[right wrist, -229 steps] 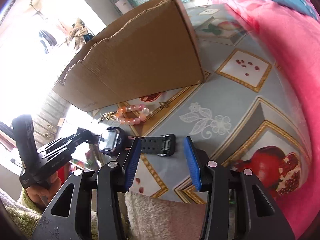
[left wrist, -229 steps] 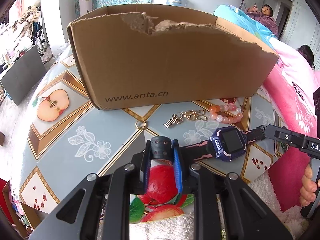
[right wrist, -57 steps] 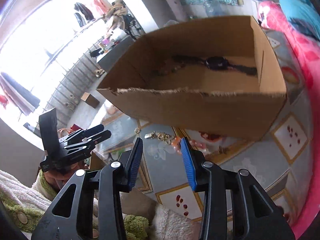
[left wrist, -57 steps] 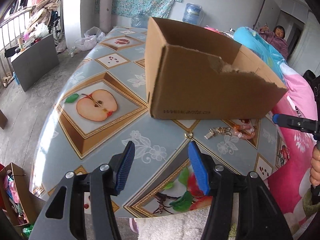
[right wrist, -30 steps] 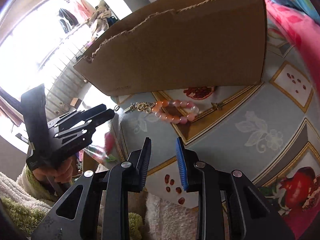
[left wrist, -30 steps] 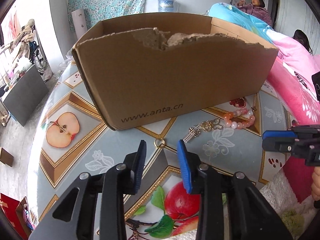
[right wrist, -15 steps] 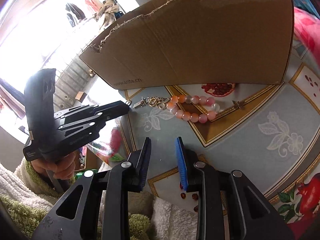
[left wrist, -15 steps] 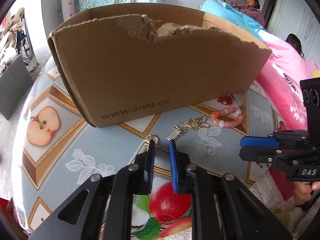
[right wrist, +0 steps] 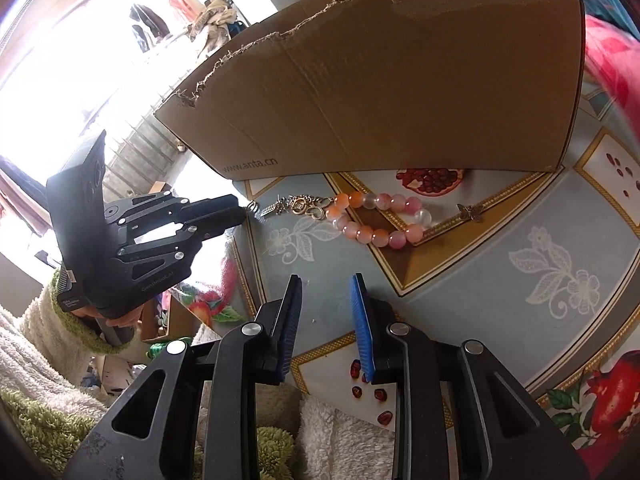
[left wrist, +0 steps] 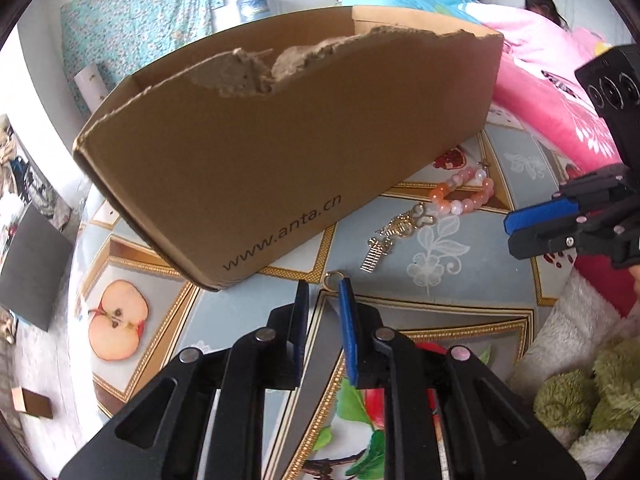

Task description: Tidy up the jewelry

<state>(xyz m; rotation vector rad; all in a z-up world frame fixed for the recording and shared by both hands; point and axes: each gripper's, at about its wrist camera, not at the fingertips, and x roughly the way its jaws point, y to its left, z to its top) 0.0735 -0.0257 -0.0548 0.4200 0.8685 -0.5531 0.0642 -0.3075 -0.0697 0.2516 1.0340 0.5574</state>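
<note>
**Fig.: L hand-held gripper closing in on the small ring.**

(a) L hand-held gripper (left wrist: 322, 285): its jaws have just been closing. About two sec. ago they stood wide over the tabletop (left wrist: 492, 292); now only a narrow slot is left. The gold ring (left wrist: 332, 280) lies flat right at the fingertips, approx. in the mouth of that slot and nearer the blue pad. The pads do not look to be pressing on it, so it is not yet held.

(b) R hand-held gripper (right wrist: 324, 280): a narrow gap w/ nothing in it, same as a sec. ago. It hangs over bare tabletop, w/ the jewelry ahead of its tips.

(c) Other items, rel. to the L hand-held gripper:
- Gold chain w/ bar charm (left wrist: 394, 232): ahead and to the right of the tips.
- Pink-orange bead bracelet (left wrist: 460, 196): further ahead-right, touching the chain's far end.
- Cardboard box (left wrist: 280, 152): directly ahead, torn rim up, its inside hidden from both views.

(d) Meaning for the task: the narrowing reads as sizing the jaws to a very small, flat target. Judged stage is a pre-grasp on the ring, w/ chain and bracelet still outside the box. Risk: the thin ring may skid or flip off the slick tabletop instead of seating between the pads.
</note>
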